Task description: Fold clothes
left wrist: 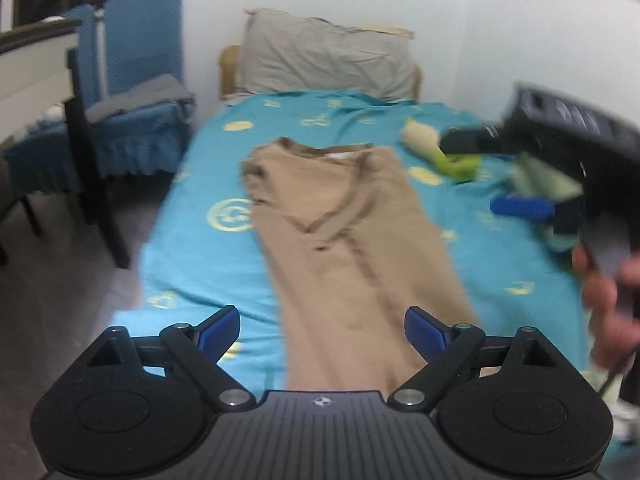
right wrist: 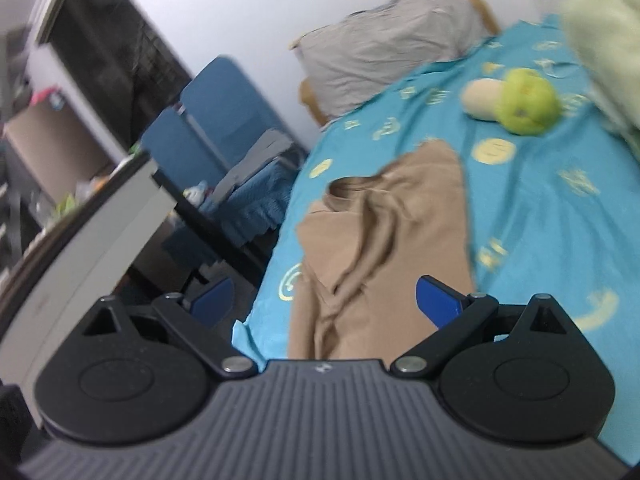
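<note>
A bed (left wrist: 192, 216) with a turquoise patterned sheet fills the centre; a grey pillow (left wrist: 324, 56) leans at twelve o'clock against white walls (left wrist: 480, 20), blue chairs (left wrist: 136, 80) at ten.

Two matching handheld grippers, black and grey with blue pads

The left gripper (left wrist: 322, 330) has a ribbed dark-grey deck bearing a small round white-and-black emblem, two black round-lobed side plates at 4 and 8 o'clock, black link arms on silver pivot pins, and blue finger pads (left wrist: 219, 330) (glossy, wedge-shaped). The right gripper (right wrist: 324, 302) looks the same; seen from the left wrist it blurs, its bare hand (left wrist: 608, 300) at 4 o'clock.
</note>
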A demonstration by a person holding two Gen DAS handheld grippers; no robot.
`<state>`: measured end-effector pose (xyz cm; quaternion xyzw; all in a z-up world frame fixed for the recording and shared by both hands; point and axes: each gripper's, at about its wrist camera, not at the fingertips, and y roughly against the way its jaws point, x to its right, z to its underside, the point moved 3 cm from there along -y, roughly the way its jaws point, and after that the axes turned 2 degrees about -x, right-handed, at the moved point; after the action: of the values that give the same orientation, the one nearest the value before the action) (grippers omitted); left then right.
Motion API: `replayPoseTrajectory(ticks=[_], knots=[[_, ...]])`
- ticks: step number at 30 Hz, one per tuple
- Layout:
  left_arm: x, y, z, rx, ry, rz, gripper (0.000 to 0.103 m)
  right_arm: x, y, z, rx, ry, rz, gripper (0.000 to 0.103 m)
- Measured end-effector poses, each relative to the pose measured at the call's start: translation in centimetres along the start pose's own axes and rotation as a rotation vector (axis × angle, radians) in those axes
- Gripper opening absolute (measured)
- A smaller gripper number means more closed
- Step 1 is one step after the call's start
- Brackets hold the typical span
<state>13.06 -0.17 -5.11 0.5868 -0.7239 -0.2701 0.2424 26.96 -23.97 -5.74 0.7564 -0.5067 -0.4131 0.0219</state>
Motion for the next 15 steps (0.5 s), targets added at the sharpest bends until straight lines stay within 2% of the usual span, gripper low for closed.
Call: replayPoseTrajectory(ticks=[4, 6, 9, 12, 13, 15], knots=[[-2.6, -1.5, -0.3, 0.03, 0.029, -0.05, 0.091, -0.4, -7.1, -1.4, -0.088, -0.069, -0.066, 0.098], [-4.3, -2.1, -0.4, 0.033, 0.093, -0.061, 0.091, 0.2, -10.7, -1.7, -0.107, -0.136, -0.075, 0.088], [-6.1, -3.5, -0.4, 0.016, 0.168, -0.042, 0.091, 1.7, -15.4, -1.4, -0.144, -0.243, -0.039, 0.083], [-6.6, -4.5, 0.1, -0.019, 0.183, -0.028, 0.091, 2.9, -18.6, -1.1, -0.155, -0.296, -0.003, 0.081], [-6.6, -4.8, 0.2, -0.027, 0.187, -0.016, 0.091, 3.2, -19.3, -1.1, -0.152, -0.309, 0.005, 0.076], [-6.7, -5.2, 0.4, -0.042, 0.197, 0.007, 0.091, 3.5, -19.7, -1.2, -0.126, -0.32, 0.008, 0.056]])
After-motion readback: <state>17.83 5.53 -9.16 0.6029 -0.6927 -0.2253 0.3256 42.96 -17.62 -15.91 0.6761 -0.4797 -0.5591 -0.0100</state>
